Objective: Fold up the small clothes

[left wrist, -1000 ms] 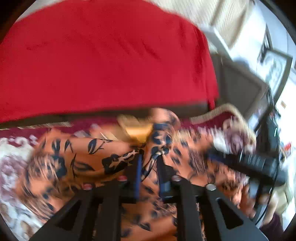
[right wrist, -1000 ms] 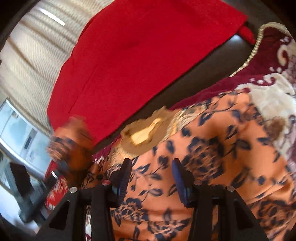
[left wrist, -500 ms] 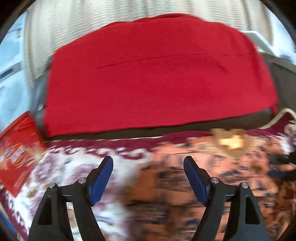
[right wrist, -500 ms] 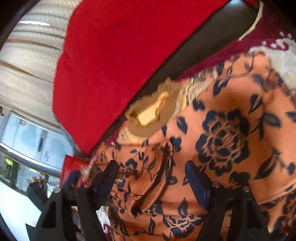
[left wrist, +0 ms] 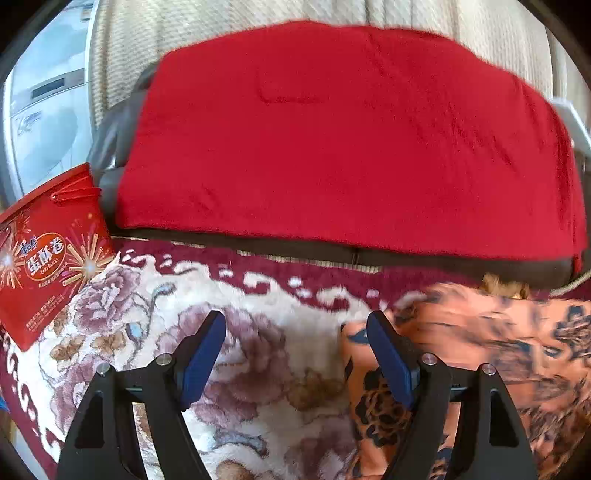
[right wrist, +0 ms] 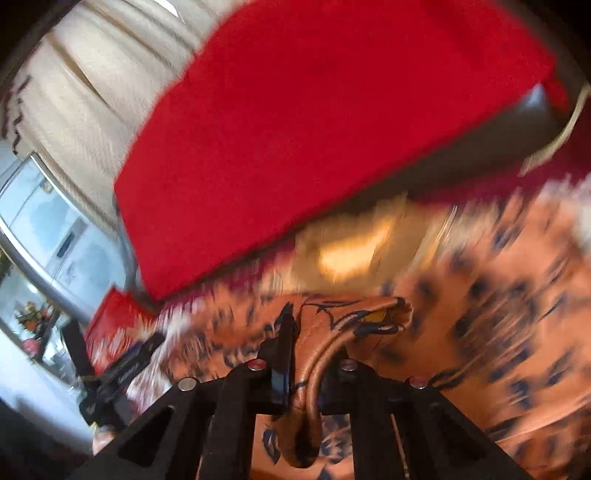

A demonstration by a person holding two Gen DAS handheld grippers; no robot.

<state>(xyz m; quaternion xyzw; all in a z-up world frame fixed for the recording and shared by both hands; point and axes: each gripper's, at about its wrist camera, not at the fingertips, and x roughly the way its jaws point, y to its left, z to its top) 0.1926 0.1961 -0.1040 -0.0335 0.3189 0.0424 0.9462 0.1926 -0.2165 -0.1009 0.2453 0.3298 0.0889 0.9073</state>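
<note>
An orange garment with dark blue flower print (left wrist: 480, 354) lies on the patterned blanket (left wrist: 240, 321), at the right of the left wrist view. My left gripper (left wrist: 295, 354) is open and empty, its right finger at the garment's left edge. In the right wrist view my right gripper (right wrist: 314, 354) is shut on a bunched fold of the orange garment (right wrist: 347, 317); the rest of the cloth (right wrist: 498, 295) is blurred. A tan patch (right wrist: 347, 251) shows at the garment's far edge. The left gripper also shows in the right wrist view (right wrist: 118, 373).
A big red cushion (left wrist: 351, 140) on a dark sofa edge (left wrist: 332, 254) stands behind the blanket. A red egg-roll box (left wrist: 48, 251) sits at the far left. Pale curtains (left wrist: 221, 22) and a window (left wrist: 44, 110) lie beyond.
My left gripper let go of the garment, opened and swung left off the cloth. My right gripper went from open over the garment to shut on a fold of it.
</note>
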